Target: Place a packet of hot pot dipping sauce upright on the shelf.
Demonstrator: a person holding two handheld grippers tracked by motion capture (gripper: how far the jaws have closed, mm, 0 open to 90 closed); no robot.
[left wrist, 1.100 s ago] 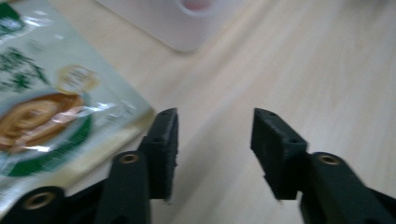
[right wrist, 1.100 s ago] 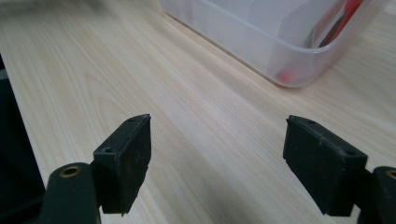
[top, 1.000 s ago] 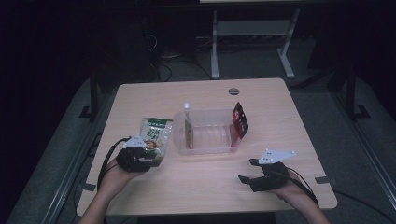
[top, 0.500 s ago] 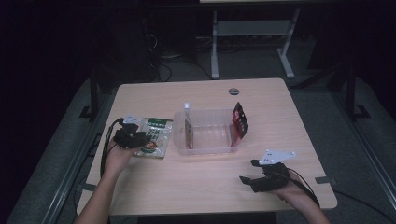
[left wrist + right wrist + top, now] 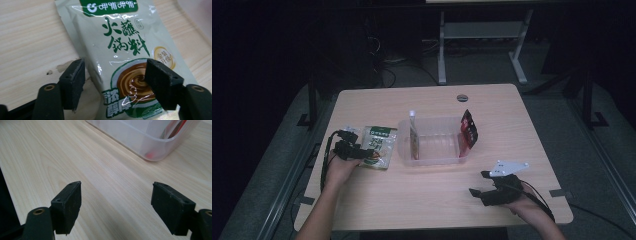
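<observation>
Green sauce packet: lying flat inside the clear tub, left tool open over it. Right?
Not inside. The high view shows the green sauce packet flat on the table, left of the clear tub. The left tool is open over it, jaws just widened.

Light wooden table (image 5: 422, 200) bears a clear plastic bin (image 5: 437, 155) at centre; green sauce packet (image 5: 379, 146) flat just left of bin.

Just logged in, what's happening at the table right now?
A person works with a claw in each hand. The left claw has just been opening over a green sauce packet lying flat on the table, beside a clear bin; its pads don't press it. The right claw hangs open over bare wood, near the bin.
</observation>
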